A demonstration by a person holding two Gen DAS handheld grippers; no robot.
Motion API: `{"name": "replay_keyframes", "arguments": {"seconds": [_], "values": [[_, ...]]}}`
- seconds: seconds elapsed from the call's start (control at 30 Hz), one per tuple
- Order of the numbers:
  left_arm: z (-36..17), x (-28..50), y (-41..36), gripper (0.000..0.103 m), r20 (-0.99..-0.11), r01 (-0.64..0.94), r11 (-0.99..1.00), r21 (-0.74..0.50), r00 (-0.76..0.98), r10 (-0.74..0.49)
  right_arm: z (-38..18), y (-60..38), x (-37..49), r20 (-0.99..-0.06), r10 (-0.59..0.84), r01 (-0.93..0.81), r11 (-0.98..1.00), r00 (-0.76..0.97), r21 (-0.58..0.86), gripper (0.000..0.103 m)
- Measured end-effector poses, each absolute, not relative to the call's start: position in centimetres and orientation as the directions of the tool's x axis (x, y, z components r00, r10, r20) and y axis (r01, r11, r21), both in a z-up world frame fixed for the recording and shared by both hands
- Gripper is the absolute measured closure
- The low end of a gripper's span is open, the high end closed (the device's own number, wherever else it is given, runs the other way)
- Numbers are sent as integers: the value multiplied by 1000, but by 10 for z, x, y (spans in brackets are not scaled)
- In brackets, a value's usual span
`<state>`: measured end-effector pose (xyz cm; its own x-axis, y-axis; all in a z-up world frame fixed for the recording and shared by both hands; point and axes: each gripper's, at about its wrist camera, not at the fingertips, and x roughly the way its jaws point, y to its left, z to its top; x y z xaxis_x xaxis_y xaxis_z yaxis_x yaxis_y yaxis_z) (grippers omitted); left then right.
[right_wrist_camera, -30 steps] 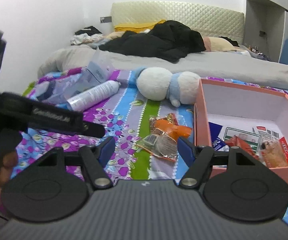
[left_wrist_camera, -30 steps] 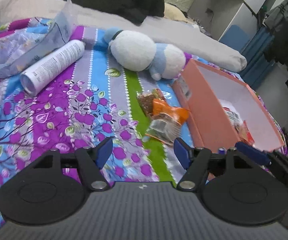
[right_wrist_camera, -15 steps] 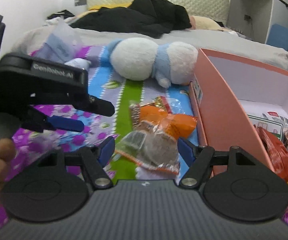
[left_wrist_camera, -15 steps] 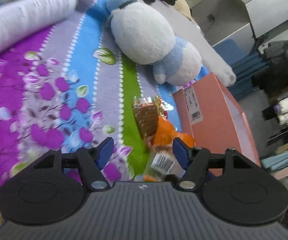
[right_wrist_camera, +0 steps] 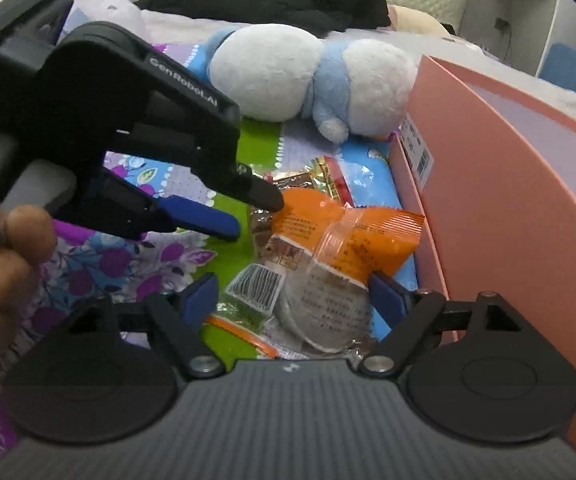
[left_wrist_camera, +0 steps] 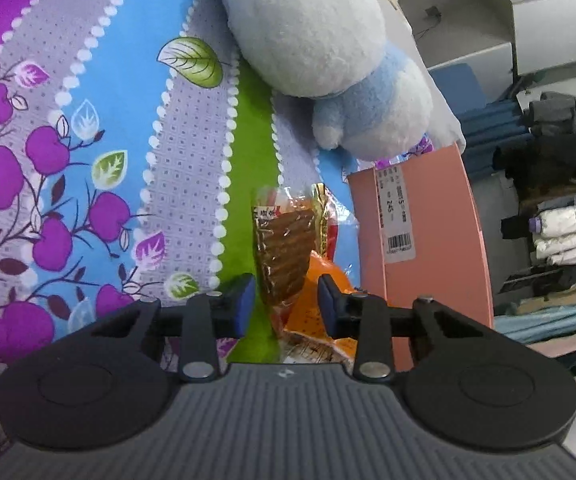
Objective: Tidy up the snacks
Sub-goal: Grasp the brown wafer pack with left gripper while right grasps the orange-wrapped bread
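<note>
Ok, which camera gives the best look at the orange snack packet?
The right wrist view. There the orange snack packet lies nearly whole on the bedspread, beside the pink box. The left wrist view shows only a sliver of it, hidden behind the brown snack packet and the gripper.

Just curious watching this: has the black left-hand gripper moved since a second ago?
Yes. The left gripper has come down and forward toward the snack packets beside the pink cardboard box, its jaws just closing around the brown packet.
</note>
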<state>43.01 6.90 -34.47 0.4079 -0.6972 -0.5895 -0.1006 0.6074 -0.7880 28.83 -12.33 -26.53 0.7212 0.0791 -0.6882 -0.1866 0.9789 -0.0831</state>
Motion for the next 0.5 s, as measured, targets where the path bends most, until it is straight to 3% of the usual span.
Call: {"name": "replay_keyframes", "arguments": {"seconds": [0.1,0.2,0.5], "values": [[-350,433,70,64,-582,-147,578,-802,408,-704,-268,-124,287,-687,84,-185,980,722,-75,22],[-350,432,66,63,-584,-161,576,-802,418,-696,-264,-129,283,-679,75,-175,981,730,-81,44],[-350,430,60,61,-601,-220,568,-793,430,-673,-248,-140,258,-689,114,-192,981,716,-38,53]]}}
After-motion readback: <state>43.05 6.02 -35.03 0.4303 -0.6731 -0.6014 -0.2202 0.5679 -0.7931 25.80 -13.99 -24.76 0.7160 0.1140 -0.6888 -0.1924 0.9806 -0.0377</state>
